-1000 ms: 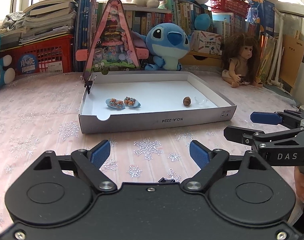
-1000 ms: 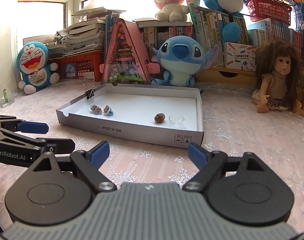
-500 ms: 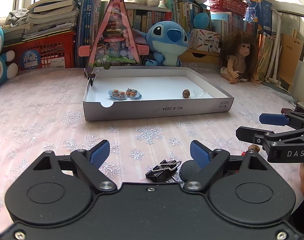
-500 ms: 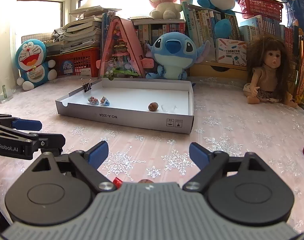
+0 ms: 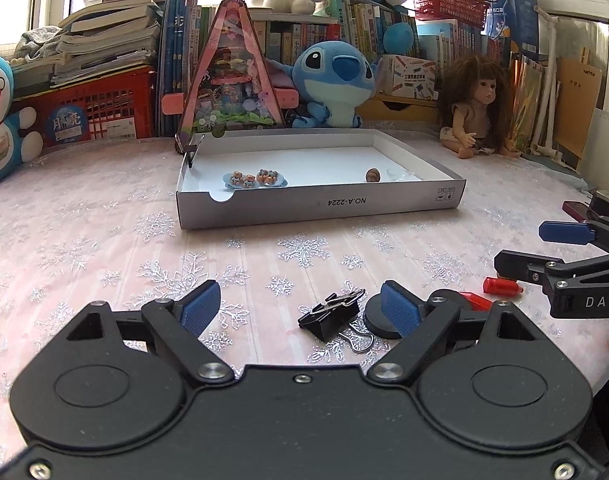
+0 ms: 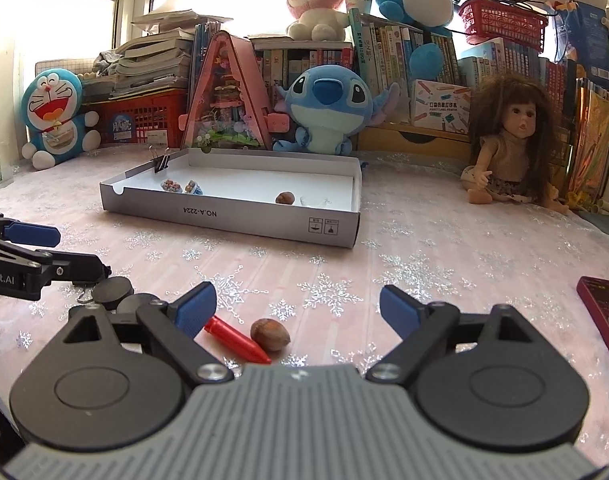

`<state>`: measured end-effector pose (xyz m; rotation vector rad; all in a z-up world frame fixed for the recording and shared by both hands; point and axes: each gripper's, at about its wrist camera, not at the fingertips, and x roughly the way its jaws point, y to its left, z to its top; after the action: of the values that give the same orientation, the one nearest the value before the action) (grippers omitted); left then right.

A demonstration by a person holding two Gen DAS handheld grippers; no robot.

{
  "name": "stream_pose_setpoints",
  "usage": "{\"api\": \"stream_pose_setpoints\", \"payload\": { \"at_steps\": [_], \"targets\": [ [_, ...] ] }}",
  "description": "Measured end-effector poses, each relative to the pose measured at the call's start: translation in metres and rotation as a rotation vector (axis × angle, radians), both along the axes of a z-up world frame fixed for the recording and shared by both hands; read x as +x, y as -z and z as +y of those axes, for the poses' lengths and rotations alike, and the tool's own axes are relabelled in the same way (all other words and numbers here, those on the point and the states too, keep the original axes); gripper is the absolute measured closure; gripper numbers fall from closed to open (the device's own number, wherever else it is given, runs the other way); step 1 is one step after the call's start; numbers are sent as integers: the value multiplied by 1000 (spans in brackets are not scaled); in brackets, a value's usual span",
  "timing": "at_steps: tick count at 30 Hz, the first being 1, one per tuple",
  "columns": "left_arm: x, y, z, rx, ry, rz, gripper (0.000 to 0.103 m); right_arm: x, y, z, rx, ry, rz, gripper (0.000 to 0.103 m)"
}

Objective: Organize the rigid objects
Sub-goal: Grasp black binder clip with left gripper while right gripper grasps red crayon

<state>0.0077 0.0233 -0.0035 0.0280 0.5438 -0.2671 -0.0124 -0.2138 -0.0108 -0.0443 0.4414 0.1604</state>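
Left wrist view is showing the white box (image 5: 316, 206) sitting mid-table, already holding two tiny dishes (image 5: 254, 179), a nut and a clear piece. I'm holding my left gripper (image 5: 300, 310) wide and empty, jaws just narrowing slightly, over the binder clip (image 5: 331, 316) and black discs (image 5: 378, 320) near the table's front edge. My right gripper (image 6: 296, 312), wide and empty, is hovering over the red crayon (image 6: 236, 340) and loose nut (image 6: 269, 334). Four kinds are waiting.

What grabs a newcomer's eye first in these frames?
Probably the white tray mid-table, nearly bare with a nut and two small blue dishes inside. Behind it a blue plush and a doll sit against the crowded bookshelves. Up close, a black binder clip lies between the open left gripper fingers.
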Motion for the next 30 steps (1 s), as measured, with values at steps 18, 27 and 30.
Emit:
{"api": "stream_pose_setpoints", "payload": {
  "at_steps": [18,27,30],
  "targets": [
    [2,5,23,34,-79,40,36,-12,10,-12,-47,55,41,9],
    [7,0,28,36,-116,30,36,-9,10,-18,-39,111,64,10],
    [3,-3,22,29,-89,12,36,-13,6,-15,-10,79,55,10]
  ]
}}
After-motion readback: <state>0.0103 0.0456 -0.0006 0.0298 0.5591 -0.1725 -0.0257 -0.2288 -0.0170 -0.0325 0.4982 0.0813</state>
